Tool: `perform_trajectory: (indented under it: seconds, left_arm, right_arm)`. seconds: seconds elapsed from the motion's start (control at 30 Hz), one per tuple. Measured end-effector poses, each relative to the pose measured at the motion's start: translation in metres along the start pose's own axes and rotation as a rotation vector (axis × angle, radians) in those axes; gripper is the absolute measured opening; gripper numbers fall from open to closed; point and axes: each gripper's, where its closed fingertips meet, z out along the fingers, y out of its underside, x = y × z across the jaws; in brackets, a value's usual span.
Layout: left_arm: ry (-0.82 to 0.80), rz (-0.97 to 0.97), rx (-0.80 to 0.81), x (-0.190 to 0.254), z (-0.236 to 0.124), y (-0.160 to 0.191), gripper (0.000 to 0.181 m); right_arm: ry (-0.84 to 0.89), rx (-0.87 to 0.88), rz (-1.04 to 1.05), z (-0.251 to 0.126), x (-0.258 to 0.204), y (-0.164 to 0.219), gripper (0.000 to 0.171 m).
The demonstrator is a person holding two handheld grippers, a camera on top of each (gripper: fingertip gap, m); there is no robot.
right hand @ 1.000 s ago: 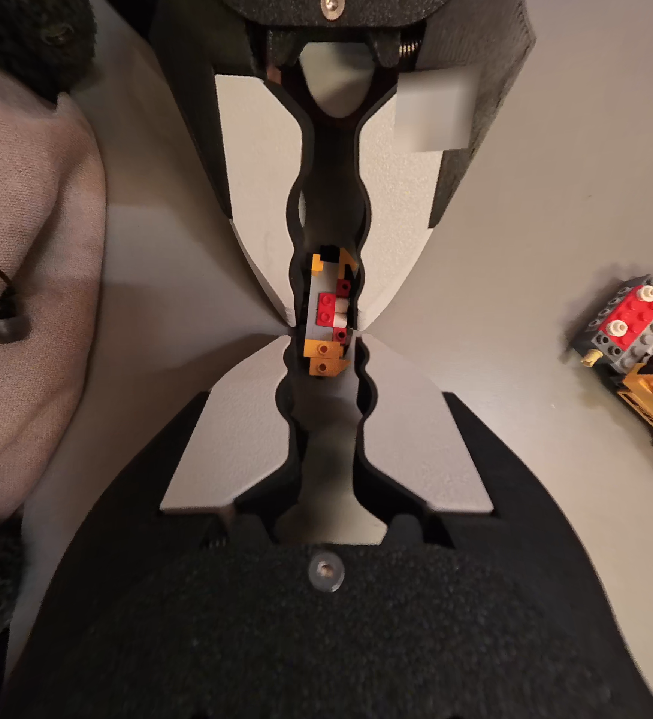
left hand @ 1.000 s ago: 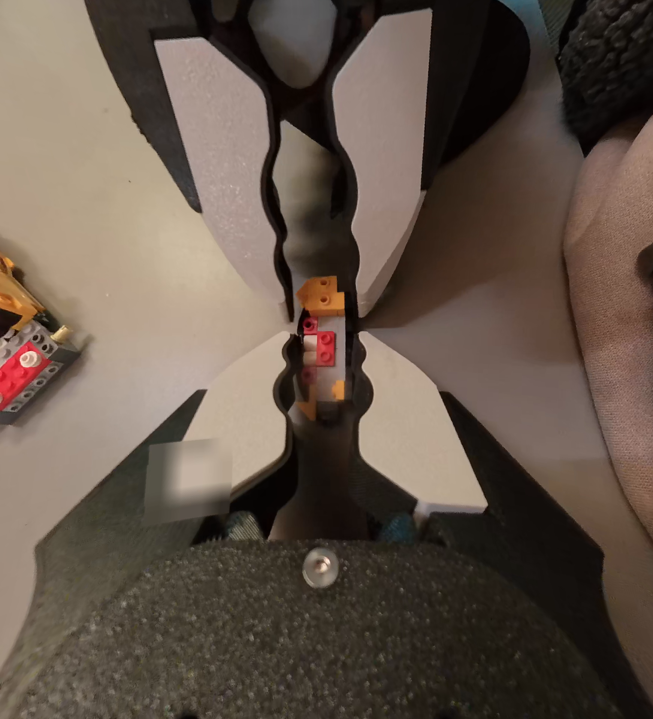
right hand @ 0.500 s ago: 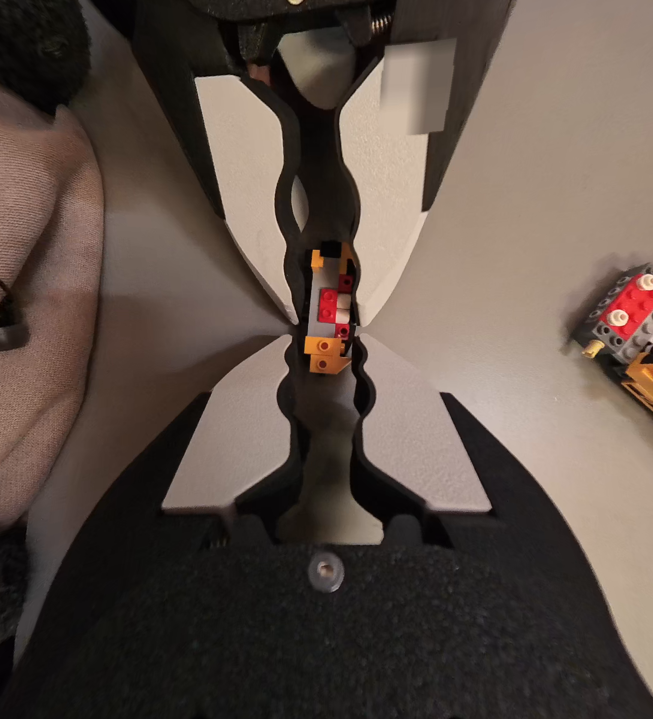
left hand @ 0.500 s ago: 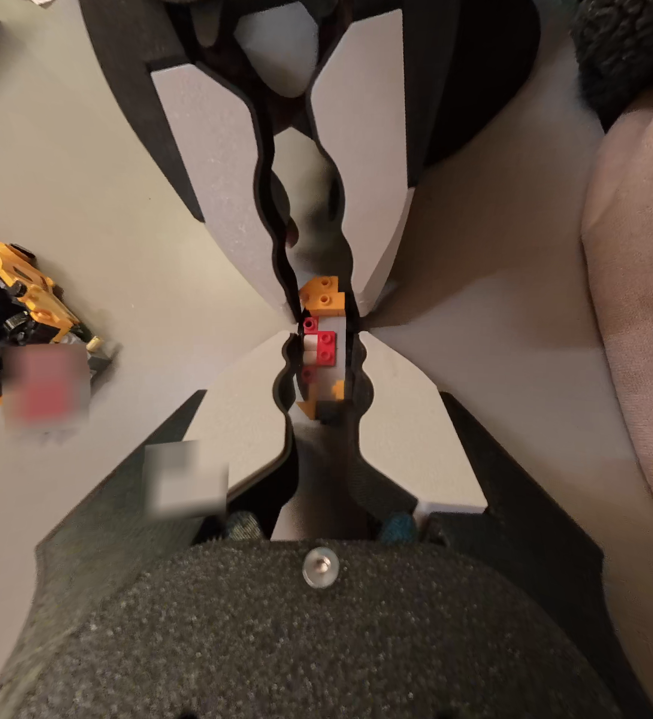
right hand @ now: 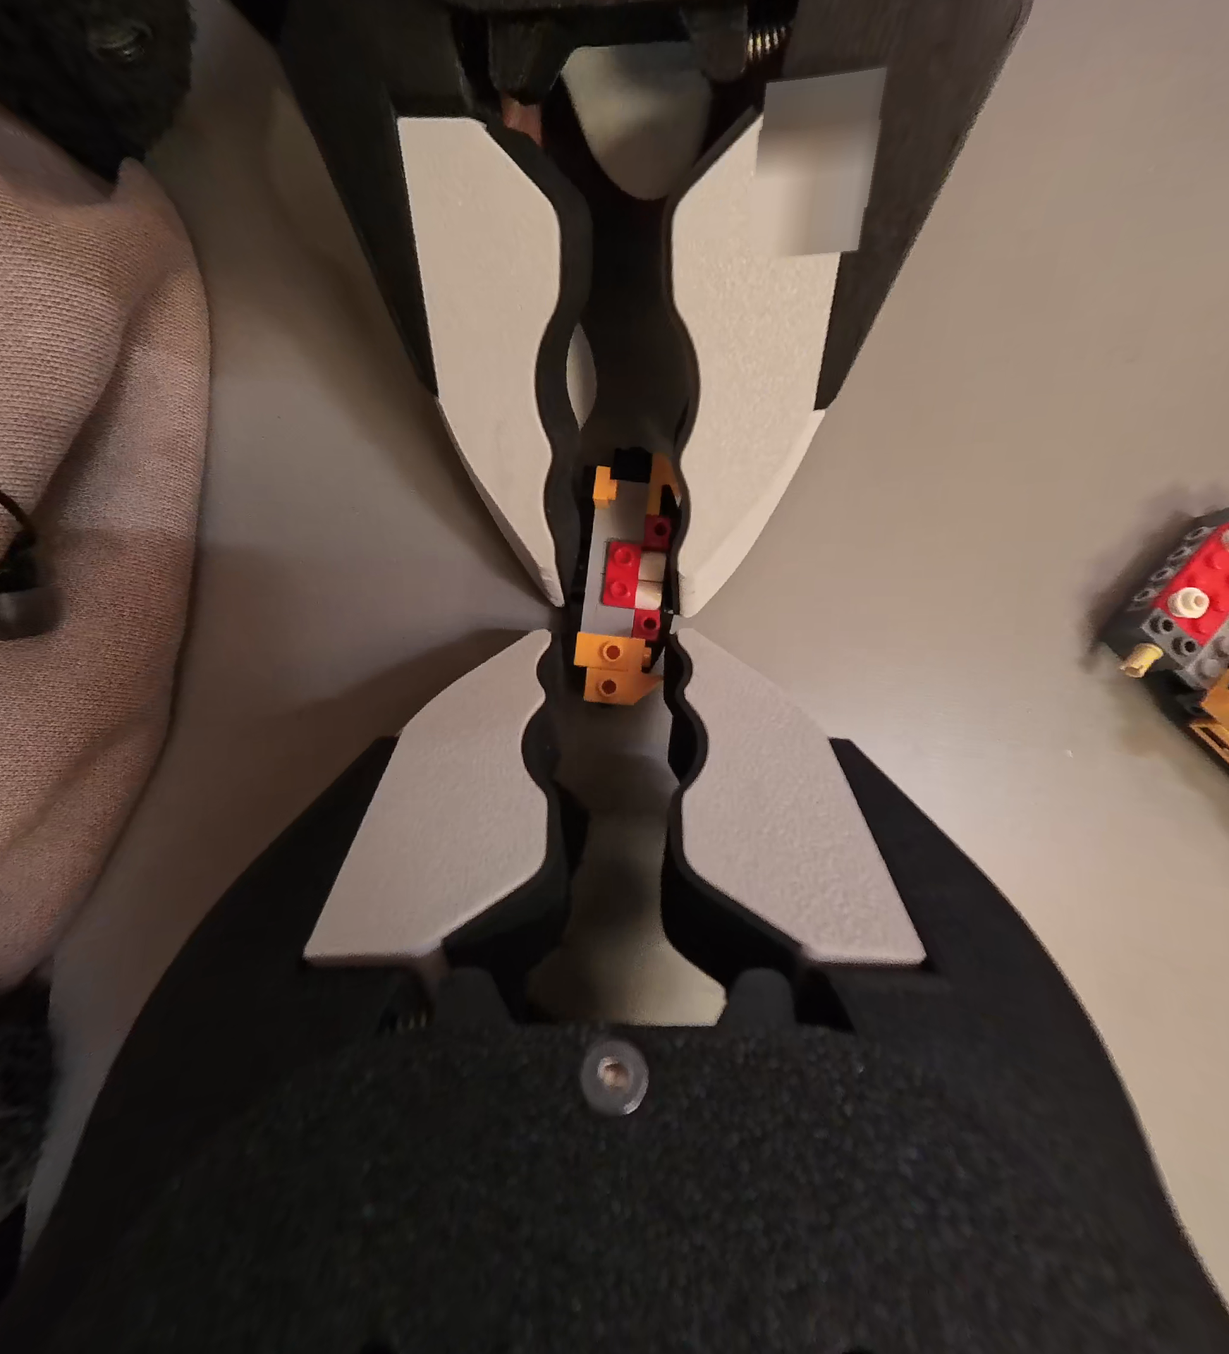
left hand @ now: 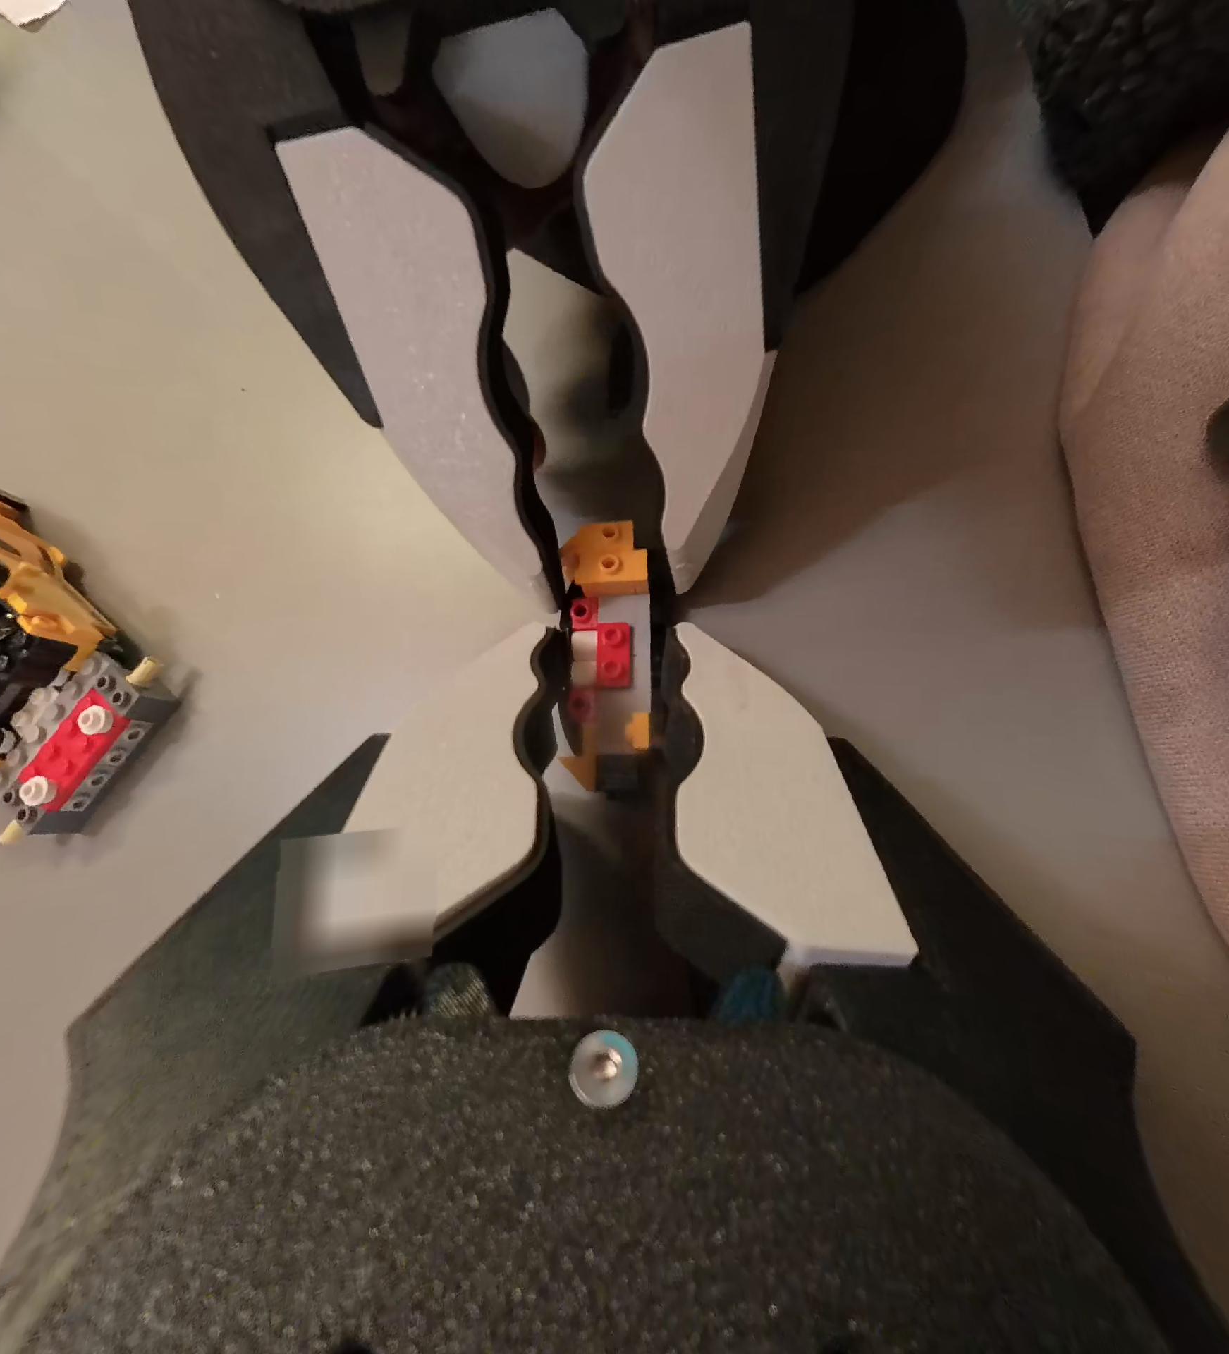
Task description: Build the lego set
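The worktop (left hand: pixel 245 381) fills both views, with a person's beige sleeve (right hand: pixel 47 454) at its edge. The left gripper (left hand: pixel 611 645) and right gripper (right hand: pixel 615 637) meet tip to tip, each narrowed and clamped on one end of the same small sub-assembly (left hand: pixel 607 659), a grey strip with red, white and orange bricks. In the left view its orange end lies beyond the left gripper's tips, inside the right gripper. Off to the left gripper's left side, well apart, sits the larger model (left hand: pixel 47 703), orange and black with a grey and red block. Over the last second the shared grip has not changed; only the views have shifted a little, so the model sits differently in frame. That suggests the 2 grippers are pressing or adjusting bricks on the sub-assembly, and joining it to the model is not yet done.
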Motion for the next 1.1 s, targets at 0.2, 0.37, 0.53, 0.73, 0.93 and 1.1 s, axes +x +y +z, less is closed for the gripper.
perform_trajectory:
  seconds: [0.2,0.37,0.53,0.73,0.93,1.1]
  left_arm:
    - [-0.016,-0.049,-0.007,-0.006,-0.001,0.003,0.027]
    - [-0.019,-0.045,-0.008,-0.006,-0.001,0.003,0.027]
    - [-0.017,-0.035,-0.011,-0.005,-0.002,0.003,0.027]
    - [-0.011,-0.028,-0.014,-0.004,-0.002,0.004,0.027]
    - [-0.017,-0.036,-0.01,-0.005,-0.003,0.004,0.027]
    - [-0.128,-0.002,0.053,-0.021,-0.012,-0.005,0.027]
  right_arm:
    - [0.052,0.018,-0.013,-0.008,0.005,-0.004,0.033]
    - [0.059,0.014,-0.025,-0.002,0.006,-0.004,0.023]
    - [0.036,0.001,-0.03,-0.001,0.005,-0.004,0.022]
    - [0.019,-0.012,-0.043,0.0,0.005,-0.003,0.022]
    - [0.035,-0.004,-0.032,-0.001,0.006,-0.003,0.022]
    - [0.15,0.069,-0.045,-0.014,0.021,-0.014,0.026]
